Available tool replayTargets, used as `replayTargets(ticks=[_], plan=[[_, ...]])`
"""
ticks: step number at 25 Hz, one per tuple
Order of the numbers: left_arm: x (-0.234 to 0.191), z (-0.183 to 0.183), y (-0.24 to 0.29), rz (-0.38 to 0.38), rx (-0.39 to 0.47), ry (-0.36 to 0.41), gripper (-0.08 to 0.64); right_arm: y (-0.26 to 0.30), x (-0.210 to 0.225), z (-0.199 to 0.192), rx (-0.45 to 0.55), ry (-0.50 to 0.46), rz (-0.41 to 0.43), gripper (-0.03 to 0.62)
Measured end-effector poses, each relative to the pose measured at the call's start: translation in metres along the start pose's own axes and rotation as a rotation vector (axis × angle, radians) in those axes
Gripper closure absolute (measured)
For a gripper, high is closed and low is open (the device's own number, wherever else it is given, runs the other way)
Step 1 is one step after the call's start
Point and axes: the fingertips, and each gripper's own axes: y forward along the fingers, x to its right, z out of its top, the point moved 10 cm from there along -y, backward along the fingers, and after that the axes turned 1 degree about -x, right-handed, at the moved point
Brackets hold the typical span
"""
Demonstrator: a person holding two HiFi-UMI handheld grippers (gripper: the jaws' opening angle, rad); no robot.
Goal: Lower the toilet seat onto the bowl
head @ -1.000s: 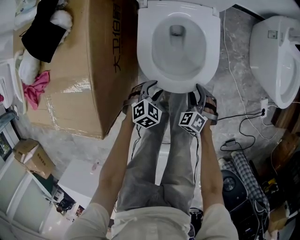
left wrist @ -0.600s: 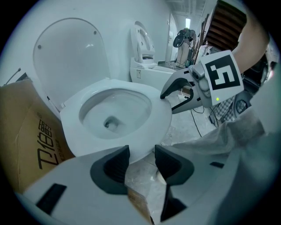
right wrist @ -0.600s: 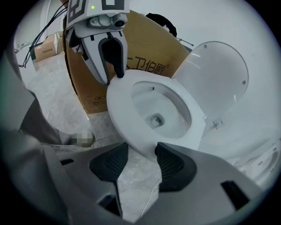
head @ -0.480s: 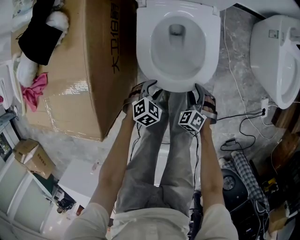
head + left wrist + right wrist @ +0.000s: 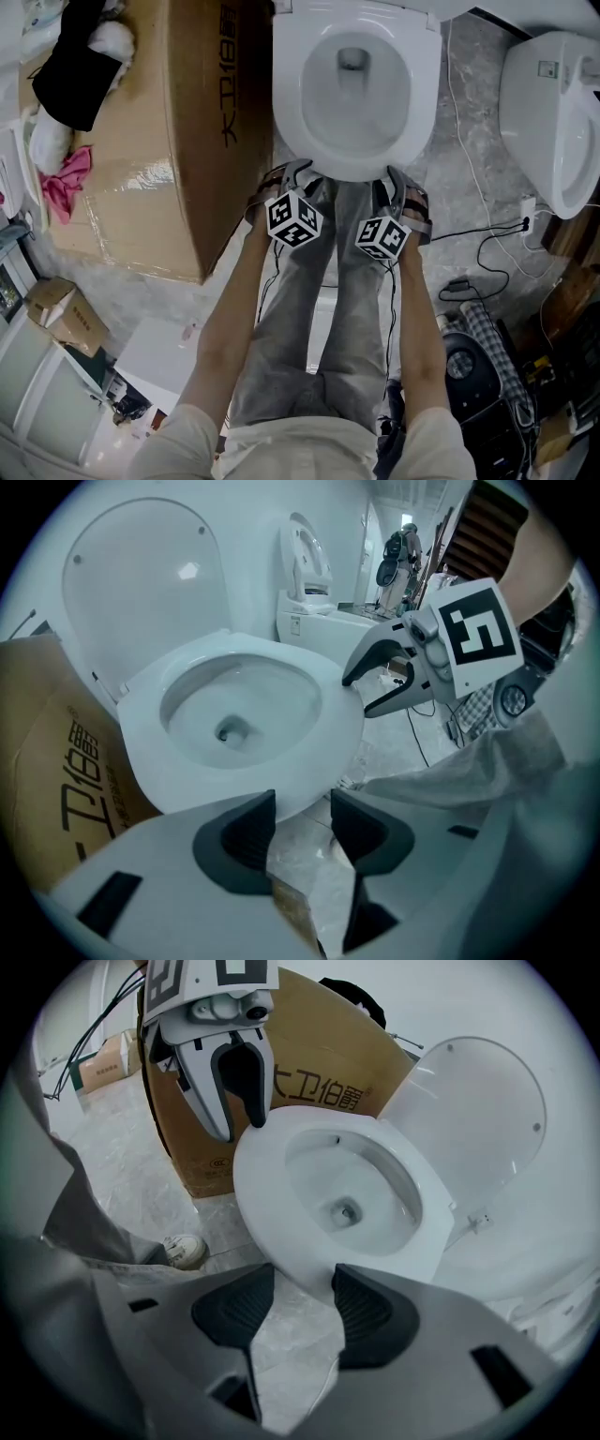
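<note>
The white toilet seat (image 5: 292,112) lies flat on the bowl, and the lid (image 5: 141,583) stands upright behind it. My left gripper (image 5: 291,174) hangs at the bowl's front left edge, pointing steeply down. Its jaws (image 5: 302,822) are open with only floor between them. My right gripper (image 5: 401,184) hangs at the front right edge, also open (image 5: 302,1297) and empty. Each gripper shows in the other's view: the right gripper (image 5: 364,694) beside the rim, the left gripper (image 5: 239,1115) just off the seat's front edge. Neither touches the seat.
A large cardboard box (image 5: 159,141) stands against the toilet's left side, with black and pink cloth (image 5: 70,173) on it. A second toilet (image 5: 553,112) is at the right. Cables (image 5: 487,246) run over the marble floor. The person's grey trouser legs (image 5: 319,309) stand right before the bowl.
Both grippers have sunk a little in front of the bowl. Their jaws stand as before, and the seat has not moved.
</note>
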Motion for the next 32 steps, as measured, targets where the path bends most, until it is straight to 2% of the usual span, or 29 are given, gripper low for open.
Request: replayTargets(ticks=[10,16,18,21,25,28,32], plan=[[-0.001,0.001,0.001,-0.005,-0.002,-0.020,0.365,-0.002,0.002,0.000,0.001,0.003,0.026,0.383],[-0.003,0.004,-0.007,0.004,0.012,-0.046,0.365,-0.010,0.008,-0.003,-0.002,0.062,0.045,0.387],[-0.006,0.007,-0.013,0.013,0.032,-0.060,0.371,-0.017,0.013,-0.002,0.019,0.079,0.025,0.421],[-0.011,0.017,-0.027,0.032,0.097,-0.099,0.393,-0.032,0.027,0.006,0.070,0.135,-0.006,0.475],[-0.020,0.038,-0.060,0.078,0.224,-0.155,0.453,-0.064,0.057,0.026,0.181,0.282,-0.022,0.568],[-0.027,0.059,-0.091,0.113,0.324,-0.185,0.500,-0.095,0.083,0.045,0.270,0.358,-0.043,0.584],[-0.034,0.086,-0.134,0.151,0.443,-0.208,0.534,-0.139,0.112,0.070,0.366,0.391,-0.094,0.584]])
